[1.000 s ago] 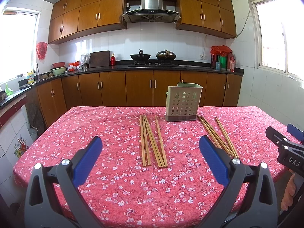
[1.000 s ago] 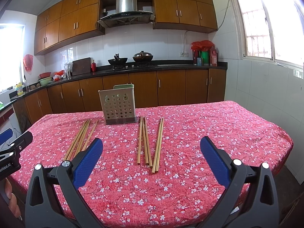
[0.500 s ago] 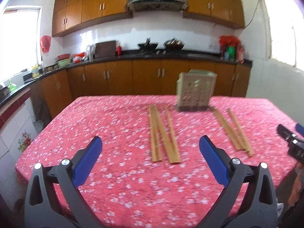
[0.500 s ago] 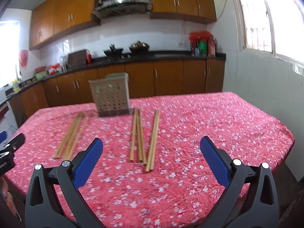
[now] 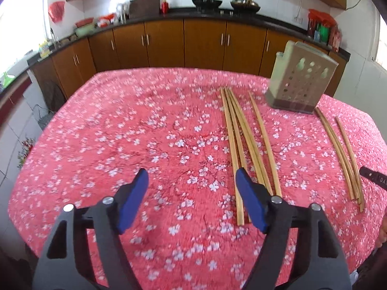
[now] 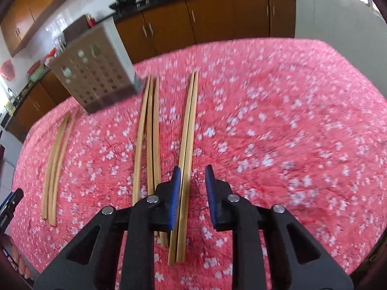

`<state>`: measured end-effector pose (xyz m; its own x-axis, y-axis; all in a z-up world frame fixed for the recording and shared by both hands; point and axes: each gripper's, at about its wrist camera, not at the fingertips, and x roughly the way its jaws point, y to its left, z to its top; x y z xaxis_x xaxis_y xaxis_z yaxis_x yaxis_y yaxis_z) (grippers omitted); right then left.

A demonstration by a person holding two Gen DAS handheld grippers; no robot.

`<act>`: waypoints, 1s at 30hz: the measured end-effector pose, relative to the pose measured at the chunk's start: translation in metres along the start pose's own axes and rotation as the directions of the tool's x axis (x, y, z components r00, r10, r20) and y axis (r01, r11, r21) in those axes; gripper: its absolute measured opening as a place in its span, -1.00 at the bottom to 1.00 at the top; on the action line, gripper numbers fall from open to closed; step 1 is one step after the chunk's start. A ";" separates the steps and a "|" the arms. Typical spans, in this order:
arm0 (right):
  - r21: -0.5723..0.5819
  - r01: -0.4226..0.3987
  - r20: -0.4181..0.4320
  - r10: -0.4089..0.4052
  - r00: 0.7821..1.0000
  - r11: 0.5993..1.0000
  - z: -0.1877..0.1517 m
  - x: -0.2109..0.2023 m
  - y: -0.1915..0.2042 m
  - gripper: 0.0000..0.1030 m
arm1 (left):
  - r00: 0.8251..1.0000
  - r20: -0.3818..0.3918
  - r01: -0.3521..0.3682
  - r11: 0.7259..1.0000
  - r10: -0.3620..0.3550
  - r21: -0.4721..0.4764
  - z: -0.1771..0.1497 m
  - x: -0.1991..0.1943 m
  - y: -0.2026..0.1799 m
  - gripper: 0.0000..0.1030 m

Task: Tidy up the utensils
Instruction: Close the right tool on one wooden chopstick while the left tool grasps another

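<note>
Closing right claw (image 6: 192, 177) around chopsticks (image 6: 187, 145)

Bright daylight floods in from blown-out windows (image 5: 17, 12) at the far sides; both views show motion blur, fisheye bending and dark vignetted corners.

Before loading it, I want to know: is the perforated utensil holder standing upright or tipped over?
Upright. The utensil holder stands on its dark base on the tablecloth, open end up; its lean is only camera tilt. Contents cannot be seen.
</note>
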<state>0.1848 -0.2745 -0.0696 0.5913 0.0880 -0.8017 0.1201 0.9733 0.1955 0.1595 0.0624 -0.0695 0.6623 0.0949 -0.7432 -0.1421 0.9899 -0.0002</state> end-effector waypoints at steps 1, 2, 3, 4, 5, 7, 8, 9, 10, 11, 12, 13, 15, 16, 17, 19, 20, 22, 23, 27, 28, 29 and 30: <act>-0.005 0.001 0.004 -0.001 1.000 1.000 -0.001 0.002 -0.001 -0.64 | 1.000 -0.020 0.009 1.000 -0.009 -0.004 0.001 0.007 0.000 0.30; -0.008 0.004 0.009 -0.004 1.000 1.000 -0.001 0.002 0.000 -0.65 | 0.999 -0.029 0.015 1.000 -0.015 -0.006 0.002 0.011 0.000 0.25; -0.019 0.013 0.012 -0.013 1.000 1.000 -0.003 0.001 0.000 -0.65 | 0.999 -0.044 0.027 1.000 -0.027 -0.009 0.003 0.015 -0.001 0.23; -0.022 0.007 0.006 -0.007 1.000 1.000 -0.002 0.001 0.000 -0.65 | 0.998 -0.056 0.037 0.999 -0.037 -0.011 0.003 0.020 -0.001 0.18; -0.023 0.013 -0.002 -0.013 1.000 1.000 -0.002 0.002 0.001 -0.73 | 0.997 -0.064 0.045 0.999 -0.046 -0.013 0.004 0.024 -0.002 0.11; -0.041 0.044 0.007 -0.044 0.999 0.998 -0.001 0.005 0.003 -0.81 | 0.994 -0.084 0.072 0.997 -0.074 -0.019 0.005 0.030 -0.004 0.01; -0.051 0.052 0.014 -0.052 0.999 0.997 0.000 0.006 0.004 -0.84 | 0.992 -0.089 0.087 0.996 -0.089 -0.021 0.007 0.035 -0.007 -0.07; -0.054 0.057 0.016 -0.057 0.998 0.997 0.001 0.006 0.004 -0.84 | 0.991 -0.092 0.098 0.995 -0.099 -0.021 0.008 0.036 -0.008 -0.11; -0.057 0.063 0.018 -0.062 0.998 0.996 0.003 0.008 0.004 -0.84 | 0.990 -0.095 0.107 0.994 -0.108 -0.020 0.009 0.038 -0.009 -0.18; -0.055 0.063 0.021 -0.062 0.998 0.997 0.002 0.007 0.004 -0.84 | 0.988 -0.100 0.119 0.993 -0.121 -0.017 0.011 0.040 -0.011 -0.25; -0.052 0.062 0.021 -0.061 0.998 0.997 0.004 0.009 0.003 -0.84 | 0.987 -0.104 0.125 0.992 -0.126 -0.014 0.011 0.041 -0.013 -0.29; -0.049 0.061 0.023 -0.060 0.998 0.997 0.004 0.009 0.002 -0.84 | 0.985 -0.110 0.133 0.991 -0.134 -0.011 0.013 0.044 -0.014 -0.39; -0.052 0.063 0.026 -0.062 0.998 0.997 0.007 0.014 0.001 -0.84 | 0.981 -0.120 0.154 0.988 -0.155 -0.016 0.015 0.047 -0.016 -0.47; -0.056 0.065 0.028 -0.063 0.998 0.996 0.007 0.014 0.001 -0.84 | 0.979 -0.122 0.163 0.986 -0.164 -0.019 0.015 0.048 -0.017 -0.50; -0.061 0.067 0.031 -0.065 0.997 0.996 0.007 0.014 0.001 -0.84 | 0.976 -0.123 0.176 0.984 -0.178 -0.024 0.016 0.049 -0.017 -0.51; -0.067 0.068 0.033 -0.066 0.997 0.995 0.007 0.016 0.002 -0.84 | 0.974 -0.119 0.191 0.981 -0.191 -0.019 0.017 0.049 -0.020 -0.53; -0.068 0.068 0.034 -0.066 0.997 0.995 0.008 0.018 0.002 -0.84 | 0.974 -0.119 0.191 0.981 -0.192 -0.014 0.017 0.050 -0.021 -0.56; -0.070 0.066 0.036 -0.064 0.997 0.995 0.008 0.018 0.002 -0.84 | 0.974 -0.128 0.189 0.982 -0.187 0.007 0.017 0.054 -0.026 -0.63; -0.071 0.065 0.038 -0.063 0.997 0.995 0.007 0.018 0.001 -0.84 | 0.974 -0.134 0.187 0.982 -0.183 0.016 0.017 0.056 -0.027 -0.64; -0.076 0.065 0.041 -0.062 0.997 0.995 0.007 0.018 0.001 -0.83 | 0.982 -0.141 0.137 0.988 -0.126 0.068 0.020 0.065 -0.034 -0.82; -0.079 0.065 0.042 -0.062 0.997 0.995 0.007 0.019 0.001 -0.83 | 0.983 -0.139 0.129 0.989 -0.118 0.074 0.021 0.067 -0.034 -0.83; -0.083 0.067 0.043 -0.063 0.997 0.994 0.008 0.019 0.001 -0.83 | 0.984 -0.138 0.123 0.989 -0.111 0.078 0.024 0.069 -0.034 -0.83; -0.091 0.068 0.043 -0.064 0.997 0.994 0.011 0.021 0.002 -0.84 | 0.985 -0.136 0.116 0.990 -0.105 0.077 0.029 0.074 -0.032 -0.83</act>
<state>0.2062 -0.2730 -0.0800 0.6163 0.0161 -0.7874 0.0873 0.9922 0.0886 0.2341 0.0405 -0.1051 0.5674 -0.0245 -0.8231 -0.0073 0.9994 -0.0348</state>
